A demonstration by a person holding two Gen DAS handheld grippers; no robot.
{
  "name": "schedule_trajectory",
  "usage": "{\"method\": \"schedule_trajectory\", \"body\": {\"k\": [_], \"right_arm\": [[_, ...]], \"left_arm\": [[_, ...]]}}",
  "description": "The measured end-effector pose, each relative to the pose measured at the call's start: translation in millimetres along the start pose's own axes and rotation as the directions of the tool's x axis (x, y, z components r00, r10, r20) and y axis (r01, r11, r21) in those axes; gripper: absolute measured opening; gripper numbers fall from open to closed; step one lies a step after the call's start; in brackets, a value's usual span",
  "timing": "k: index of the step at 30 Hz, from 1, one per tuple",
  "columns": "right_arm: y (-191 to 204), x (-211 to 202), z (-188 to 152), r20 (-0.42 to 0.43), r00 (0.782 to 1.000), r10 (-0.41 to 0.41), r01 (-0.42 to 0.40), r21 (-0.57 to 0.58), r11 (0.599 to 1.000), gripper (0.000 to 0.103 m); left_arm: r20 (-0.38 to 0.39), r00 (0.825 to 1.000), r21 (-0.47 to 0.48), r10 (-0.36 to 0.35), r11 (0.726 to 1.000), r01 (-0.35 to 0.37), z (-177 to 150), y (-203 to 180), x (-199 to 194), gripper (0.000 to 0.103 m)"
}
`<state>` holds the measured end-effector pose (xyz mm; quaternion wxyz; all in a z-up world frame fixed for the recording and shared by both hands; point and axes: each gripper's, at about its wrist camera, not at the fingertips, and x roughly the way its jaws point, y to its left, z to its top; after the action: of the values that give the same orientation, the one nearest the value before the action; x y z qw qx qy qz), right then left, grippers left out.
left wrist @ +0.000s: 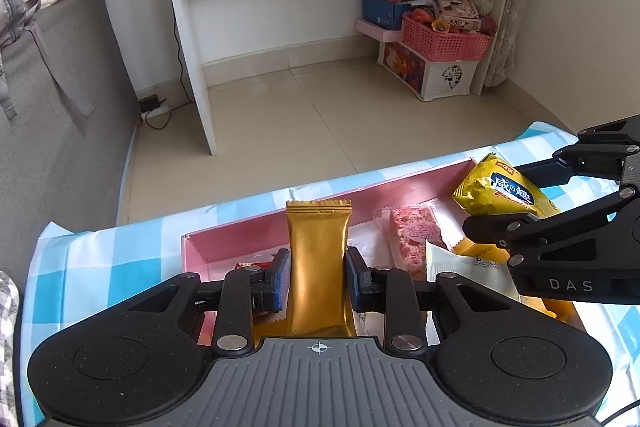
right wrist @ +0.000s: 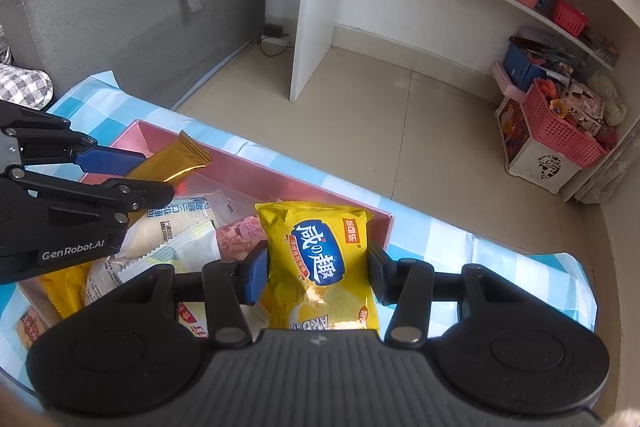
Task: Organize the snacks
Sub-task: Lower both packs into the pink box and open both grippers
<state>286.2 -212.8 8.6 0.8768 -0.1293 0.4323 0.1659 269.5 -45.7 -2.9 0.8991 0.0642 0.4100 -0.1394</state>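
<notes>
Both grippers are carrying snacks over the shallow pink cardboard box (left wrist: 320,205), which sits on the blue-and-white checked tablecloth (left wrist: 100,259) – the step in hand looks like delivery into that box. The left gripper (left wrist: 318,281) is clamped on a slim gold foil bar wrapper (left wrist: 318,259), pinched at its middle with its crimped end pointing toward the box's far wall. The right gripper (right wrist: 318,277) is clamped on a puffy yellow crisp bag with a blue label (right wrist: 320,263), hanging over the box's right end, near the far corner.

Inside the box lie a pink-speckled clear-wrapped bar (left wrist: 414,241), a white paper-look packet (right wrist: 176,251) and another yellow packet (right wrist: 66,291), mostly around the middle and right of the box. The left end of the box shows more bare pink floor, so the gold bar probably wants lowering there, then letting go. The crisp bag needs a spot at the right end – it is bulky and may ride up on the packets beneath.

Room is tight between the two tools over the box; they sit close, so one release at a time seems wise. The box's walls are low, and the cloth's far edge lies just beyond them.
</notes>
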Motion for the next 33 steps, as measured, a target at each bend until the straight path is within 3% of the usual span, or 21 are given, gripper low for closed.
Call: {"method": "schedule_trajectory", "body": {"k": [4,6,10,16,23,33], "right_arm": [[0,-1,3,0.006,1.000,0.002,-0.002,0.013,1.000,0.048],[1,-4,3,0.016,1.000,0.004,-0.004,0.015,1.000,0.055],[0,-11,5,0.026,1.000,-0.008,0.008,0.011,1.000,0.060],[0,-27,2,0.033,0.999,-0.034,0.034,0.009,0.999,0.065],[3,-58,-9,0.050,0.998,-0.048,0.047,0.024,0.999,0.072],[21,-96,-32,0.069,0.996,-0.051,0.051,0.009,0.999,0.080]], "left_arm": [[0.024,1.000,0.011,0.003,1.000,-0.004,-1,-2,0,0.032],[0.033,0.999,0.006,0.001,1.000,-0.001,-2,-2,-1,0.034],[0.041,0.999,-0.002,0.007,1.000,-0.007,-2,-2,-6,0.054],[0.042,0.999,-0.009,0.004,1.000,-0.004,-7,-1,-25,0.068],[0.051,0.999,-0.001,-0.001,1.000,0.001,-19,-6,-59,0.080],[0.036,0.999,0.015,0.013,1.000,-0.014,-48,-16,-105,0.086]]}}
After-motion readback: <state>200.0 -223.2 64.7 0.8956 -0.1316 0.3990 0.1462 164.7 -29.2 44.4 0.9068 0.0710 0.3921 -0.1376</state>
